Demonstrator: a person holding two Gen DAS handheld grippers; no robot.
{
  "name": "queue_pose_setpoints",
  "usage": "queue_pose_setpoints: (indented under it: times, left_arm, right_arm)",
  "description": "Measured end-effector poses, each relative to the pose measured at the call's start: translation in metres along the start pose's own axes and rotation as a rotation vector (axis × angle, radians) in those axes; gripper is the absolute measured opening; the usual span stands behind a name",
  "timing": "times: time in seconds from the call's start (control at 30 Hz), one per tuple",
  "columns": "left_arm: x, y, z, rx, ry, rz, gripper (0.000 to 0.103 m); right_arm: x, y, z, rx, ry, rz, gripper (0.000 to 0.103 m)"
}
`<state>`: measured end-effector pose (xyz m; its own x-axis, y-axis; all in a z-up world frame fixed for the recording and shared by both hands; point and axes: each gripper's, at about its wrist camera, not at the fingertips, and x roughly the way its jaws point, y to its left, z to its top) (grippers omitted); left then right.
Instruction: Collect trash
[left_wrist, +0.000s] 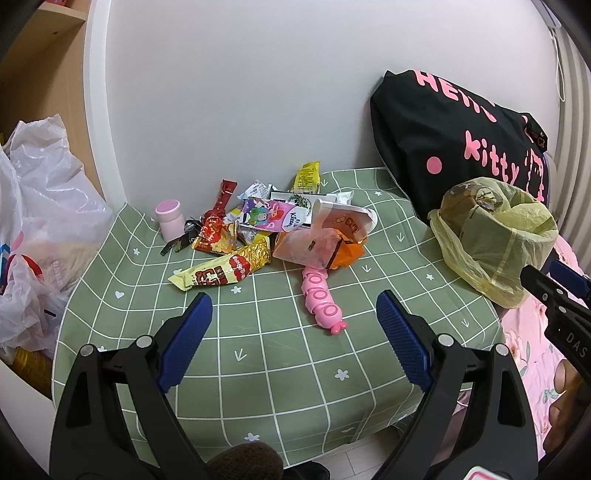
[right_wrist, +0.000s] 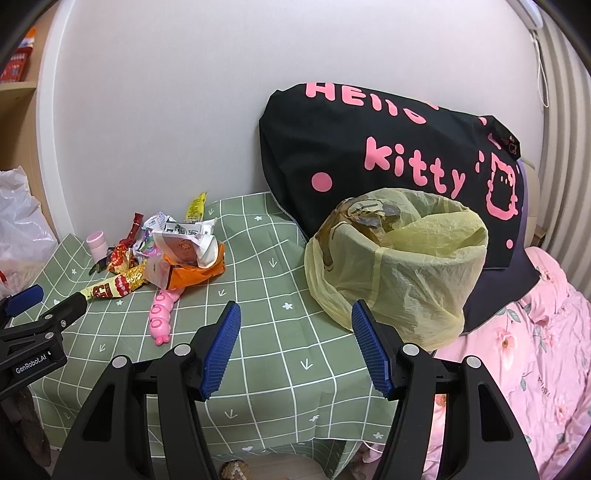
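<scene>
A pile of snack wrappers (left_wrist: 258, 225) lies at the back of a green checked table (left_wrist: 280, 354); the pile also shows in the right wrist view (right_wrist: 173, 254). A yellow-red wrapper (left_wrist: 221, 271) sticks out at its front. A bin lined with a yellow bag (right_wrist: 399, 266) stands at the table's right edge, also in the left wrist view (left_wrist: 495, 236). My left gripper (left_wrist: 295, 306) is open and empty, in front of the pile. My right gripper (right_wrist: 293, 317) is open and empty, just left of the bin.
A pink toy (left_wrist: 321, 299) lies in front of the pile and a pink bottle (left_wrist: 170, 219) at its left. A black Hello Kitty bag (right_wrist: 388, 155) leans on the wall behind the bin. White plastic bags (left_wrist: 33, 221) sit at the left, pink bedding (right_wrist: 524, 362) at the right.
</scene>
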<state>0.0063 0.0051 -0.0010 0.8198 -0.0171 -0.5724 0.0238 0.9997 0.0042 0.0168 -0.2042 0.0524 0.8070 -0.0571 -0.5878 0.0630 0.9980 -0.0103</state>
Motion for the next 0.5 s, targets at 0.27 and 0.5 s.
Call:
queue_pose_setpoints:
  times: [0.27,0.5]
  left_arm:
    - [0.0,0.0,0.0,-0.004,0.001,0.003,0.086]
    - [0.002,0.005,0.004,-0.008,-0.002,0.011,0.086]
  right_arm:
    - [0.002,0.001,0.0,-0.002,0.004,0.002,0.059]
    - [0.013,0.009,0.002,-0.007,0.01,0.007,0.059]
